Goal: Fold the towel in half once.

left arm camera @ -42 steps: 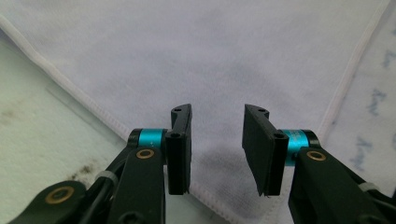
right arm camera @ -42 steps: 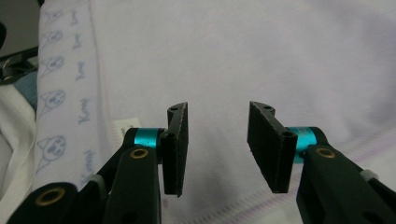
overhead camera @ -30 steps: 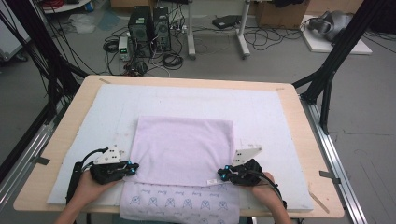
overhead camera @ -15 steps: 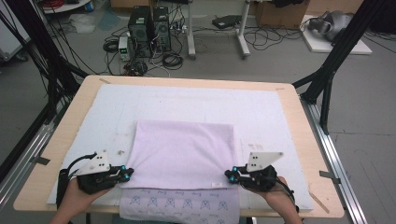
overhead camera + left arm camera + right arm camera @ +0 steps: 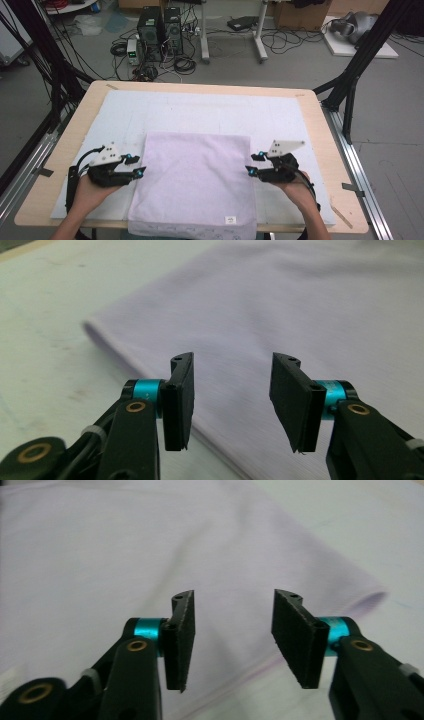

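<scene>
So the biggest thing in the high view is the pale wooden table (image 5: 320,107), topped with a white padded mat (image 5: 200,112) that takes up most of the middle of the frame. On the lower centre of that mat lies the folded lilac cotton cloth (image 5: 195,185), flat and squared up, its near edge hanging a bit over the table's front at the bottom of the frame. There's a little white tag (image 5: 230,219) near its lower right corner.

My left gripper (image 5: 137,166) sits at the lower left, just off the cloth's left edge, and my right gripper (image 5: 251,165) mirrors it at the lower right, just beside the right edge. Both jaws have just been opening and stand spread with nothing between them; in the gripper views the cloth lies below and beyond the pads (image 5: 180,390), not pinched.

My read: the fold is laid down and let go, and the hands are parked either side so the fabric stays undisturbed, ready for the next fold.
</scene>
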Demonstrator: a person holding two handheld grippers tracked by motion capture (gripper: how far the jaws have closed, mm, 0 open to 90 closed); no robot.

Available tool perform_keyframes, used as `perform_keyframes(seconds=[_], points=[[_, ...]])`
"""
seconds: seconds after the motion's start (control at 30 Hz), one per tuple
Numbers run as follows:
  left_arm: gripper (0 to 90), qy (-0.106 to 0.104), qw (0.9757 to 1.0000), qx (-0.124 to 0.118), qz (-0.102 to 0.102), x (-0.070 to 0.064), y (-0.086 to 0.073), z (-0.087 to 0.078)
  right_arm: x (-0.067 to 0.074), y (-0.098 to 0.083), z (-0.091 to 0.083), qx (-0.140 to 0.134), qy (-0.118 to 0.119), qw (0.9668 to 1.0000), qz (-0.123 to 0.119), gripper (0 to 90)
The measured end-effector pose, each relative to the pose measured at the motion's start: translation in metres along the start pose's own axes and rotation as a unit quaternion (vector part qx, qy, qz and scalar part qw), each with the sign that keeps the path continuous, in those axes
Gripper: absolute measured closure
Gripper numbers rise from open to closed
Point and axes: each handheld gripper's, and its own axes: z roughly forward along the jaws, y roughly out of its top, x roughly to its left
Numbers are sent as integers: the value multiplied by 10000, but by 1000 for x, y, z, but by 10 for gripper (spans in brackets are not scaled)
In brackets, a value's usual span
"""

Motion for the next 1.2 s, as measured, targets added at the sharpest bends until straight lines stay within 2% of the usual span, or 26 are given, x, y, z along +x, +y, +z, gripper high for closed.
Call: perform_keyframes(seconds=[0.07, 0.13, 0.17, 0.2, 0.27, 0.3, 0.4, 0.47, 0.53, 0.6, 0.63, 0.67, 0.7, 0.73, 0.8, 0.83, 0.9, 0.97, 1.03, 1.1, 1.2], points=[[523, 198, 9997, 22, -156, 14, 4, 11, -20, 6, 8, 45, -161, 9998, 138, 459], [516, 174, 9987, -128, -461, 28, 8, 21, -37, 10, 17, 125, -259, 9993, 258, 420], [517, 258, 9981, -125, -544, 35, 9, 26, -46, 12, 22, 189, -268, 9989, 342, 407], [514, 360, 9976, -108, -579, 40, 11, 32, -54, 13, 27, 182, -286, 9986, 397, 401], [491, 423, 9970, -31, -651, 50, 14, 44, -67, 15, 36, 146, -281, 9978, 579, 368], [482, 468, 9965, -38, -691, 53, 15, 50, -72, 16, 41, 187, -295, 9976, 600, 361], [447, 540, 9946, 194, -864, 62, 13, 68, -81, 16, 54, 279, -333, 9972, 601, 354], [438, 567, 9933, 375, -939, 66, 9, 79, -87, 11, 63, 403, -369, 9957, 749, 340], [433, 600, 9919, 503, -999, 68, 6, 86, -91, 6, 71, 515, -301, 9943, 879, 352], [455, 623, 9921, 472, -984, 67, 5, 88, -92, 3, 77, 641, -228, 9936, 897, 445], [540, 494, 9931, 409, -980, 68, 5, 88, -90, 3, 80, 660, -277, 9939, 844, 504], [686, 478, 9937, 397, -932, 67, 6, 89, -89, 4, 80, 623, -287, 9947, 764, 675], [751, 528, 9942, 420, -835, 66, 8, 90, -88, 5, 81, 567, -222, 9955, 732, 769], [822, 527, 9946, 393, -806, 65, 9, 90, -87, 7, 82, 592, -274, 9958, 640, 825], [862, 595, 9951, 374, -692, 65, 14, 91, -87, 10, 82, 590, -367, 9958, 590, 843], [866, 656, 9953, 314, -639, 64, 16, 91, -89, 12, 81, 630, -488, 9952, 559, 846], [869, 713, 9949, 296, -643, 67, 23, 90, -94, 17, 76, 528, -594, 9952, 577, 851], [872, 804, 9947, 174, -609, 71, 33, 89, -100, 27, 69, 448, -701, 9948, 583, 851], [872, 878, 9941, 3, -642, 77, 49, 85, -105, 39, 63, 434, -865, 9941, 491, 851], [872, 962, 9933, -145, -620, 83, 66, 80, -111, 56, 51, 307, -1011, 9934, 436, 852], [872, 1077, 9923, -331, -506, 90, 93, 72, -118, 83, 35, 138, -1208, 9922, 291, 852]])
